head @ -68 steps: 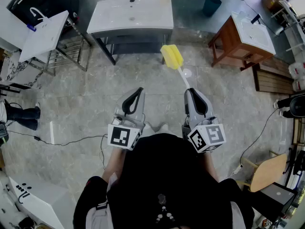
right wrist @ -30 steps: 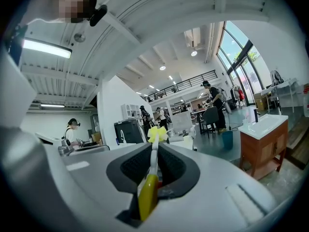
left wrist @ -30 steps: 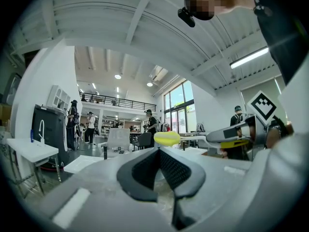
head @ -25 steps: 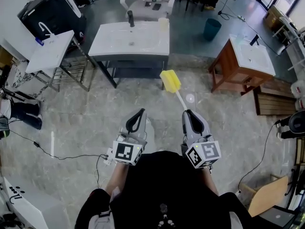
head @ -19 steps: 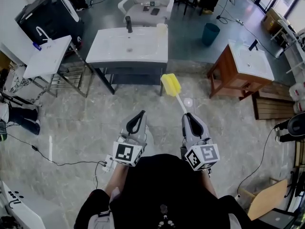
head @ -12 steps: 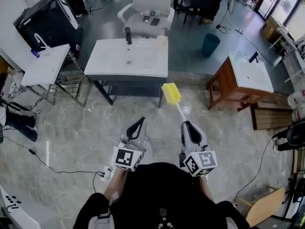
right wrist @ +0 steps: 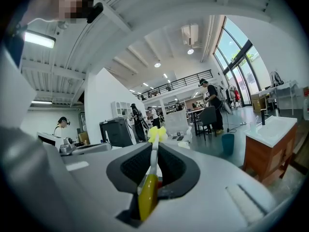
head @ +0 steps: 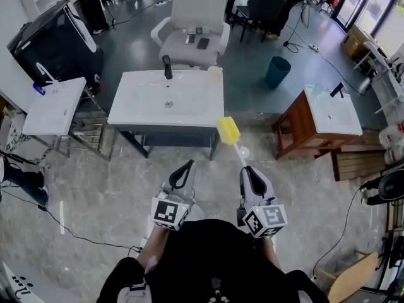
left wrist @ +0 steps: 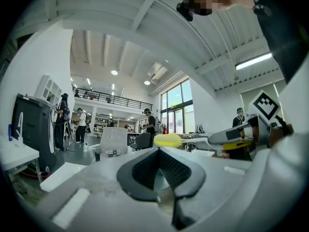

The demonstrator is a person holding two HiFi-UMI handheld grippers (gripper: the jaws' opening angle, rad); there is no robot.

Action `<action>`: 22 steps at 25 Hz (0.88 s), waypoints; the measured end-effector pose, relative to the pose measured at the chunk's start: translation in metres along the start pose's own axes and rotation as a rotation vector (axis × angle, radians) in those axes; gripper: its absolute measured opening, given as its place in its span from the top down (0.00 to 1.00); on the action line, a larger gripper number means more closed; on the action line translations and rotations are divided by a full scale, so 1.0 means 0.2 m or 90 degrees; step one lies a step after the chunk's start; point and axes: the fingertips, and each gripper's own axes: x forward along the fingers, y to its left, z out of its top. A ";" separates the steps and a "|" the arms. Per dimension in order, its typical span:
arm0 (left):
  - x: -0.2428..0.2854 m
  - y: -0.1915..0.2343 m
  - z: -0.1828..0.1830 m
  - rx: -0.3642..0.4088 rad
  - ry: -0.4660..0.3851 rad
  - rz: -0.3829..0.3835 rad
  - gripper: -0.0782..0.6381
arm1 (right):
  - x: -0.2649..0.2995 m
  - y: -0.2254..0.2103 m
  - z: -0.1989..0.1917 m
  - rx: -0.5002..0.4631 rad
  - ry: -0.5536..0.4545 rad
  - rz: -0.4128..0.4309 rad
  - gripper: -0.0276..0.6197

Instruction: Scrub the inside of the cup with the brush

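Observation:
In the head view my right gripper [head: 243,169] is shut on the white handle of a brush whose yellow sponge head [head: 228,131] points forward and up. The right gripper view shows the yellowish grip of the brush [right wrist: 148,192] clamped between the jaws, with the sponge head [right wrist: 155,133] beyond them. My left gripper [head: 189,166] is shut with nothing in it, level with the right one, both close in front of my body. A pale cup [head: 215,74] stands at the back right corner of a white sink counter [head: 139,106], well ahead of both grippers.
A dark faucet [head: 166,67] stands at the counter's back edge. A wooden sink cabinet [head: 315,122] is at the right and a teal bin [head: 276,72] behind it. A white chair [head: 192,30] stands beyond the counter. A small white sink on a rack [head: 53,106] is at the left.
The sink counter and the cup have come nearer and lower in the head view as I moved toward them. Both grippers keep the same pose, with the brush still held in the right one.

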 end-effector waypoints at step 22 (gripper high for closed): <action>0.35 0.56 -0.02 -0.008 -0.007 -0.009 0.89 | 0.69 0.06 0.05 -0.008 0.000 0.002 0.89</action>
